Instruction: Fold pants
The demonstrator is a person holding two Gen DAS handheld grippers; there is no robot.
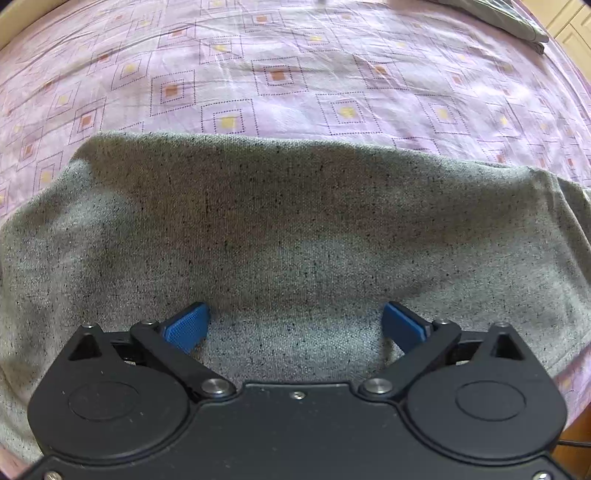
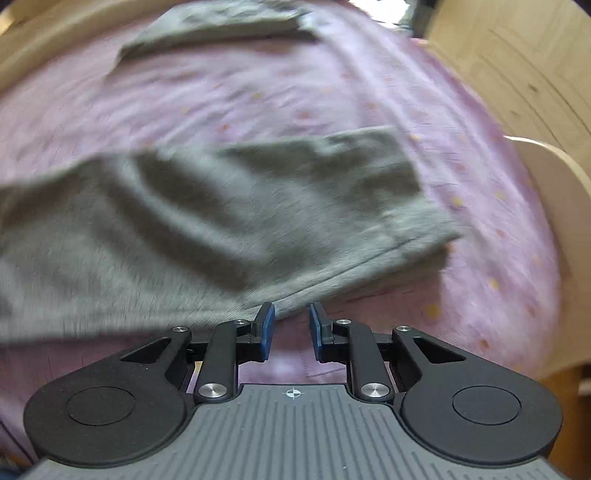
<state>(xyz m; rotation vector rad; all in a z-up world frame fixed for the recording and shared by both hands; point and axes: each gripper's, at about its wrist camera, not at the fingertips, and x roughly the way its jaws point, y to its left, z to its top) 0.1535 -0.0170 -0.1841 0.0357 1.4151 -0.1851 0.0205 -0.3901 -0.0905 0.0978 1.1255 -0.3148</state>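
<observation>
The grey speckled pants (image 1: 295, 229) lie spread on the bed, over a pink bedsheet (image 1: 280, 74) printed with dotted squares. In the left wrist view the cloth fills the lower half of the picture, its far edge running straight across with bare sheet beyond it.

The left tool (image 1: 295, 325) points straight down over the pants, its blue pads (image 1: 186, 326) spread wide apart — nothing sits pinched between them, only flat grey fabric below. Whether the pads touch the cloth cannot be told.

Far beyond the pants, at the upper right corner of that view, another folded grey cloth (image 1: 517, 22) lies on the sheet.

The right wrist view is blurred. There the pants (image 2: 221, 221) show as a folded leg end with a stitched hem, its layers stacked at the edge nearest the wooden bed frame (image 2: 517, 74). The right tool (image 2: 291, 328) hovers just off the near edge of the pants, tilted downward; its pads stand a narrow gap apart and hold nothing — pink sheet shows through the gap. The left pad sits just beside the hem of the pants; contact cannot be judged through the blur.

More grey cloth (image 2: 221, 22) lies at the far side of the sheet from the pants.
</observation>
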